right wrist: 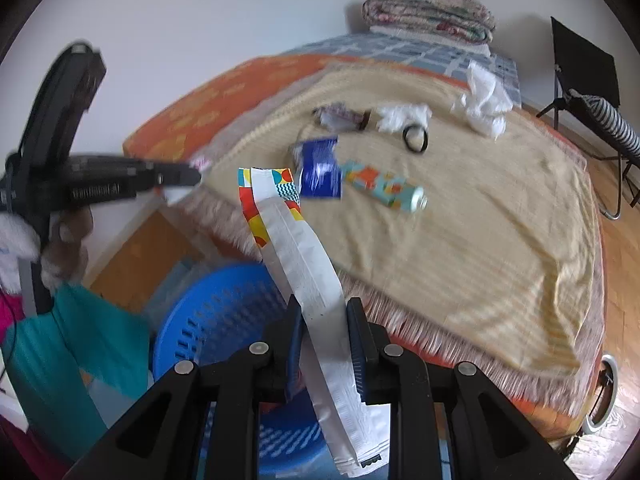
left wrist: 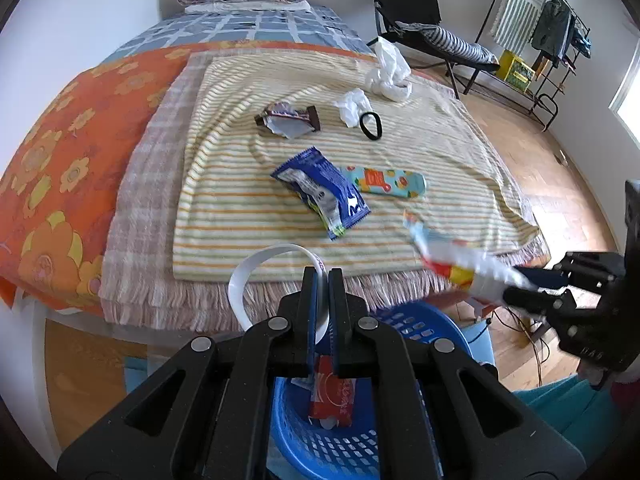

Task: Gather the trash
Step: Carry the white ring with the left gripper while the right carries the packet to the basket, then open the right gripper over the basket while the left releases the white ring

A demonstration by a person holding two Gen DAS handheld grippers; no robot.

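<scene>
Left hand-held gripper (left wrist: 323, 280) clamped on white paper strip (left wrist: 256, 268), blue laundry basket (left wrist: 332, 440) directly beneath. Right hand-held gripper (right wrist: 323, 308) pinching long colourful wrapper (right wrist: 296, 248) lengthwise, basket (right wrist: 216, 312) low-left. Blue wrapper (left wrist: 320, 192) waits on bed.

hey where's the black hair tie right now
The hair tie lies on the striped blanket toward the bed's far right in the left wrist view, touching a crumpled white wrapper, right of the brown wrapper.
</scene>
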